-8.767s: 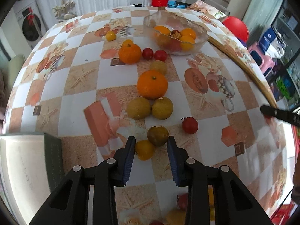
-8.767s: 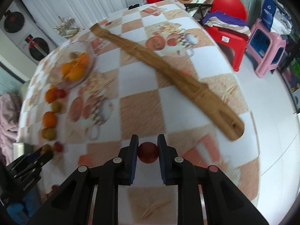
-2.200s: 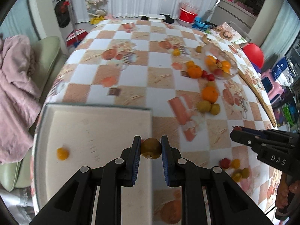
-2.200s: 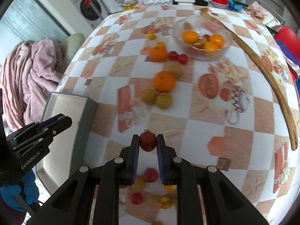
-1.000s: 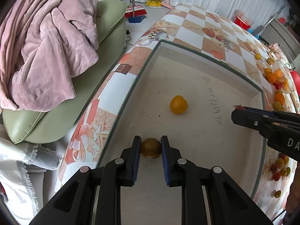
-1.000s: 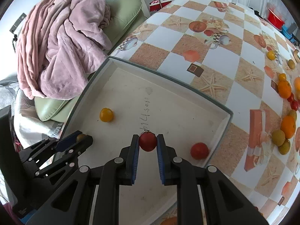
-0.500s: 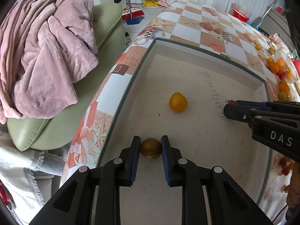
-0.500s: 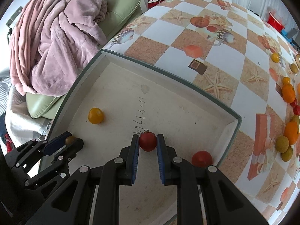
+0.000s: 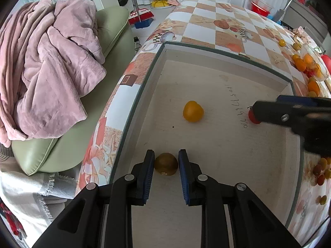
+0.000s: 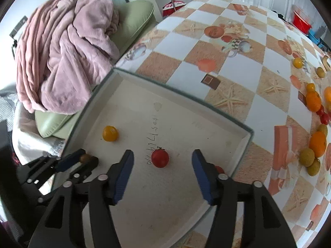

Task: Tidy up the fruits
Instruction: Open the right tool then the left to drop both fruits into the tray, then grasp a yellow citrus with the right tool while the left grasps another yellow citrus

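Fingers of the left gripper (image 9: pixel 166 168) have just been parting: a narrow slit of daylight shows on each side of the brownish-green fruit (image 9: pixel 166 163), which sits between the blue pads on the tray floor, so the pads no longer press on it. That fruit lies at the near left of the shallow white tray (image 9: pixel 227 55), close to the left wall. Farther in, near the middle, rests a yellow-orange fruit (image 9: pixel 193 111), well apart from both grippers.

The right gripper (image 10: pixel 162 172) has also just been opening, and its jaws stand wide. A small red tomato (image 10: pixel 159 158) lies on the tray floor between them, clear of both pads with open floor on either side, right beside a line of handwritten digits (image 10: pixel 149 144). Just behind the right finger (image 10: pixel 203 177) a second red fruit (image 10: pixel 219 169) peeps out, near the tray's right wall; most of it is hidden.

Outside the tray, on the checked tablecloth (image 10: pixel 238 70) to the far right, oranges and small yellow-green fruits (image 10: pixel 307 157) lie scattered.
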A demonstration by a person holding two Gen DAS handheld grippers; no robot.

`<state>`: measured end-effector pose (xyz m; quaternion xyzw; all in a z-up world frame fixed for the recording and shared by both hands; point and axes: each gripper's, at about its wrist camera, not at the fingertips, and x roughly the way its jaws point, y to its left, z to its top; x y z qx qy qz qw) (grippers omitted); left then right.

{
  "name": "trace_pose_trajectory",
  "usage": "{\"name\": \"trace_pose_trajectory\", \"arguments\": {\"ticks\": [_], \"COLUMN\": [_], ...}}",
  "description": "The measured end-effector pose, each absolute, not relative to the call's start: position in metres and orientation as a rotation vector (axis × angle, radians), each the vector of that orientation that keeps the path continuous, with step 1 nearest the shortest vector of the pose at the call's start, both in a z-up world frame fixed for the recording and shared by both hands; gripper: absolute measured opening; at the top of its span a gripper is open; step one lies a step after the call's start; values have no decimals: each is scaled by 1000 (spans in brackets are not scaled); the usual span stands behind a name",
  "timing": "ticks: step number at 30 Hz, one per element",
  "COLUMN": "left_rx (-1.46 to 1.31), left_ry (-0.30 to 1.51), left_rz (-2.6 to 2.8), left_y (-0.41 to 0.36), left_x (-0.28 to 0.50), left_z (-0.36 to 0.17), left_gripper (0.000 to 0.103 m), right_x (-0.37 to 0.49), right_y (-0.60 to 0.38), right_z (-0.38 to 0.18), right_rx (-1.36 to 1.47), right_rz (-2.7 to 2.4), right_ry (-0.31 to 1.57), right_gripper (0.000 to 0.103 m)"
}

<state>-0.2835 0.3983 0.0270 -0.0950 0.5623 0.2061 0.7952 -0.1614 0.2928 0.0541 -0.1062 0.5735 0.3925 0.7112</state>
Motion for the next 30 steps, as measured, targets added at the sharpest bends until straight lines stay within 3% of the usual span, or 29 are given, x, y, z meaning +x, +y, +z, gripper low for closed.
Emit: {"name": "trace_pose_trajectory", "arguments": {"ticks": [2,17,30], "left_rx": [-198,-96,-25], "left_ry": [1175,1157,1097], "left_rz": [434,338,179], "left_y": [395,355,283], "left_x": [-286,-257,-194], "left_z": [31,56,84], "left_gripper": [80,80,80], "right_x": [-159,-148,-92], "right_y": [286,193,106], "right_z": [60,83,35], "right_rx": [-214,-137,-144], "right_rz": [866,708,417], "right_ry": [1263,1233,1254], "right_gripper": [69,71,69]}}
